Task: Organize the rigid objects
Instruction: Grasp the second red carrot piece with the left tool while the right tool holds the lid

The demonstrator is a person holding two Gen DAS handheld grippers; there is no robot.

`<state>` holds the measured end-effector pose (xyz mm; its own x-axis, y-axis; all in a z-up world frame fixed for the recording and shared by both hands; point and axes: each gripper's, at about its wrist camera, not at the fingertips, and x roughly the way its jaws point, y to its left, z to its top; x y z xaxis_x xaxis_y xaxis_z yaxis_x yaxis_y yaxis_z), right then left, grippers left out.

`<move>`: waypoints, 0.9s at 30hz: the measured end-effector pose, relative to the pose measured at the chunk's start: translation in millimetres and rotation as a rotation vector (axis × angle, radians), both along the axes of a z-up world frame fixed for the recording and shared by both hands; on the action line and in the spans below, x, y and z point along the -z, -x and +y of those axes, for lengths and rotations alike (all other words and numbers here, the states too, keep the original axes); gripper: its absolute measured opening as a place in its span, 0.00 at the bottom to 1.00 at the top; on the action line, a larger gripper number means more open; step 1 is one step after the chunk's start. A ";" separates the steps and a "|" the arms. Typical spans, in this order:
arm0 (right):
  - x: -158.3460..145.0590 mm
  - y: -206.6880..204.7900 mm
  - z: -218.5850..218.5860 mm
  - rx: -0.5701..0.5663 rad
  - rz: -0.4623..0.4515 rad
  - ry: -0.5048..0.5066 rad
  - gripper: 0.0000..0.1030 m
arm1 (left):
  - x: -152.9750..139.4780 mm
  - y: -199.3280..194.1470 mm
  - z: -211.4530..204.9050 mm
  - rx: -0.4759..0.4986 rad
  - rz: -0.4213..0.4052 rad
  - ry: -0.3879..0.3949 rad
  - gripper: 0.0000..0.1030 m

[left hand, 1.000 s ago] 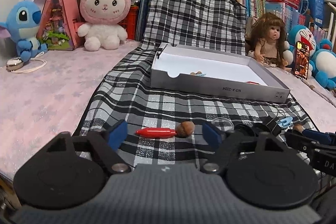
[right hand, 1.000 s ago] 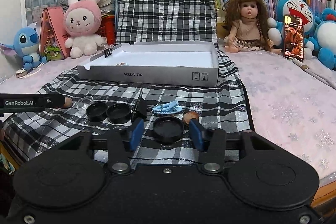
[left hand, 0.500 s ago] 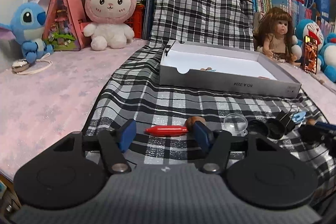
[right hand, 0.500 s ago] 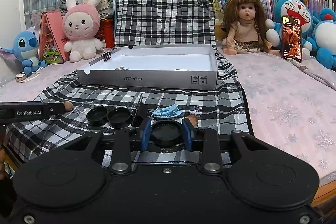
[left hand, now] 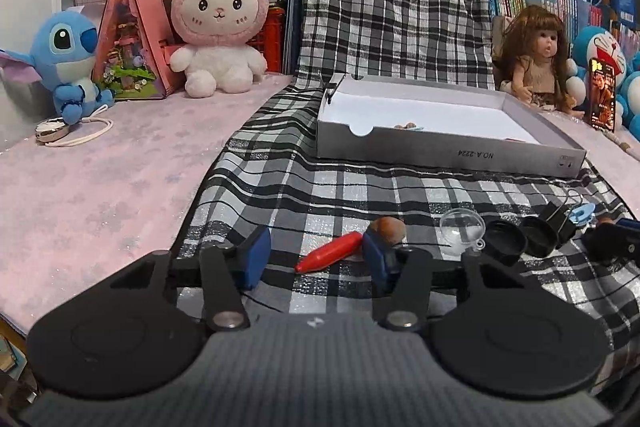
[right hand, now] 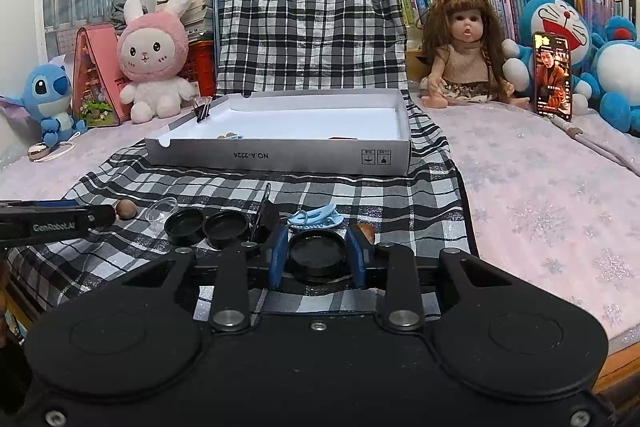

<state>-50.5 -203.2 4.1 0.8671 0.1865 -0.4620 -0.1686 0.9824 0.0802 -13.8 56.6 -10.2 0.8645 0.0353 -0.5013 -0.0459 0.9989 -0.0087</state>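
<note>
In the left wrist view a red cone-shaped piece (left hand: pixel 330 255) lies tilted on the checked cloth (left hand: pixel 320 187) between the blue pads of my left gripper (left hand: pixel 316 259). Its jaws are closing. The right pad touches the piece's far end and the left pad stands clear of it. A brown nut (left hand: pixel 389 228) sits just behind the right pad. In the right wrist view my right gripper (right hand: pixel 317 255) is shut on a round black lid (right hand: pixel 317 251), one pad on each side. The white box (right hand: pixel 280 155) lies behind, with a few small items inside.
Between the grippers lie a clear dome (right hand: pixel 162 213), two black lids (right hand: pixel 185 225), a black binder clip (right hand: pixel 264 219) and a blue clip (right hand: pixel 316 219). A second nut (right hand: pixel 366 231) sits by the right pad. Plush toys, a doll (right hand: pixel 464 59) and a phone (right hand: pixel 552 79) line the back.
The left jaws have narrowed around the red piece, which the right pad has pushed askew. The right jaws have shut on the black lid and stayed there.
</note>
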 end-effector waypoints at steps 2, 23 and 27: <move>-0.3 -0.1 0.1 -0.001 -0.001 0.002 0.30 | 0.9 -2.1 -2.7 0.001 -0.001 -0.011 0.55; -0.7 -1.0 -0.7 0.014 -0.005 -0.008 0.30 | -5.1 16.3 3.7 -0.052 0.032 0.000 0.53; -1.0 -0.3 -0.2 0.013 -0.007 -0.008 0.30 | -3.4 9.2 12.2 -0.081 0.047 0.005 0.56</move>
